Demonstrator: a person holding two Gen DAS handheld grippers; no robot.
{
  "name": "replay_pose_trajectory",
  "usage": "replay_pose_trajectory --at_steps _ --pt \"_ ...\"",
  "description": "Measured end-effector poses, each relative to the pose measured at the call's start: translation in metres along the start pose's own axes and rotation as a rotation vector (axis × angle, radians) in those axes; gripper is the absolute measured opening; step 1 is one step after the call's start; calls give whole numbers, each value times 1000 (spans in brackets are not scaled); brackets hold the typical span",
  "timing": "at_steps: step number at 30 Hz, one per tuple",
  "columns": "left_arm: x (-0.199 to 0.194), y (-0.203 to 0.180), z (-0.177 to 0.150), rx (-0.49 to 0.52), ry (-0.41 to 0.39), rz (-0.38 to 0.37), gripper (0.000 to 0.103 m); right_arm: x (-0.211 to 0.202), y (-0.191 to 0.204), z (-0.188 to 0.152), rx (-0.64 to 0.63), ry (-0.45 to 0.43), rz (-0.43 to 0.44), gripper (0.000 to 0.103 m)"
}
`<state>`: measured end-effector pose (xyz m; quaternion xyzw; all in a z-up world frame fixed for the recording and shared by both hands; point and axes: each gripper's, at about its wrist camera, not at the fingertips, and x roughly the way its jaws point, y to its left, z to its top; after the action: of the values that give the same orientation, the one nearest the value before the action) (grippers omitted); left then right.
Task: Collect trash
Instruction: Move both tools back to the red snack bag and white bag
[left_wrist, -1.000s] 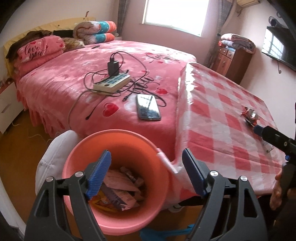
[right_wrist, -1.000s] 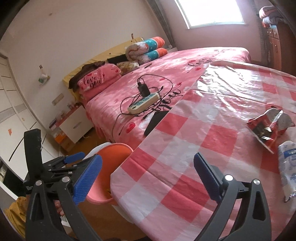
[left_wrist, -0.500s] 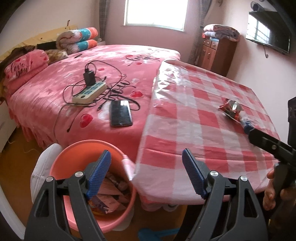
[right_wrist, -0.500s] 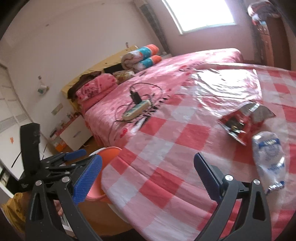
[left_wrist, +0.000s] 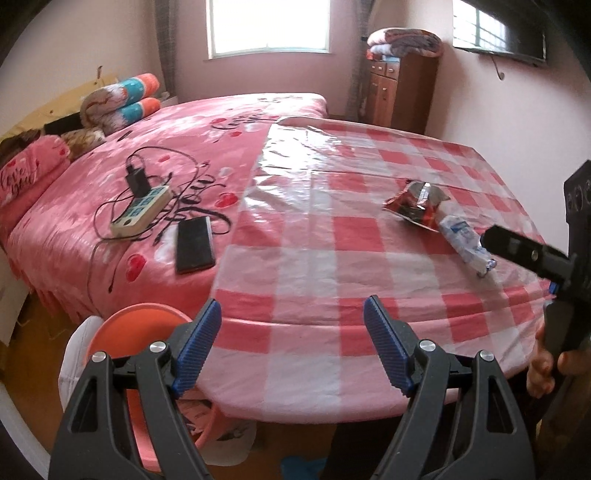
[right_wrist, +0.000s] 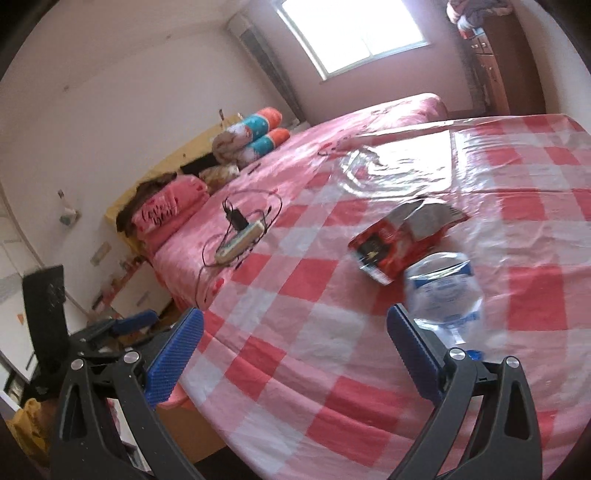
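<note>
A red snack wrapper (left_wrist: 415, 206) (right_wrist: 400, 236) lies on the red-and-white checked table (left_wrist: 314, 266) (right_wrist: 295, 314), with a crushed clear plastic bottle (left_wrist: 463, 242) (right_wrist: 443, 291) right beside it. An orange bucket (left_wrist: 122, 321) holding wrappers stands on the floor at the table's near left corner. My left gripper (left_wrist: 291, 343) is open over the table's front edge, nothing between its fingers. My right gripper (right_wrist: 295, 354) is open too, its right finger (right_wrist: 413, 350) just short of the bottle. The right gripper also shows at the right edge in the left wrist view.
A pink bed left of the table carries a power strip (left_wrist: 142, 216) (right_wrist: 240, 243) with cables and a black phone (left_wrist: 195, 243). Folded blankets and pillows (left_wrist: 118, 103) lie at its head. A wooden cabinet (left_wrist: 402, 92) stands at the far wall. A hand (left_wrist: 546, 369) holds the right gripper.
Both grippers have swung right, from over the bucket and table corner toward the table. The wrapper and bottle now sit nearer and more central; the bucket has slid to the lower left.
</note>
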<state>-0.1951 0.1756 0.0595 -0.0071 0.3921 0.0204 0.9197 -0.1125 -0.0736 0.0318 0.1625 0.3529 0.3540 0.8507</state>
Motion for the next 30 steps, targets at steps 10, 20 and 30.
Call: replay_pose_trajectory --at_steps 10,20,30 --pt "27 -56 35 130 1 -60 80 -29 -59 10 122 -26 -64 98" --pt "84 -104 89 209 79 -216 80 -11 -75 13 100 80 -41 98" --pt "140 -146 125 312 178 -330 80 3 -71 9 53 116 -72 98"
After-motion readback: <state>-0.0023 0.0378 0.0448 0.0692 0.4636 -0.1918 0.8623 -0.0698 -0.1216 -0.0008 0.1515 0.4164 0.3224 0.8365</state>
